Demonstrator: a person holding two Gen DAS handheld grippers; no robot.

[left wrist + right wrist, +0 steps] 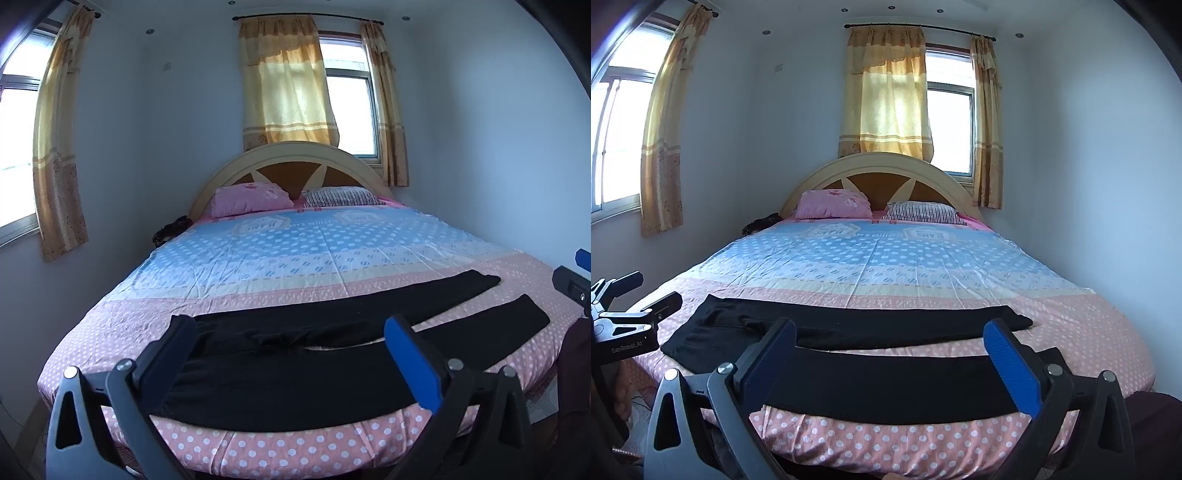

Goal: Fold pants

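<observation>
- While my left gripper [291, 338] frames the waistband end, only my right gripper [899, 343] view shows both leg ends closely.
- Both my grippers gape fully wide, holding nothing.
- Black pants [332, 325] lie flat, legs spread apart, across the polka-dot bed's [295, 450] near edge.
</observation>
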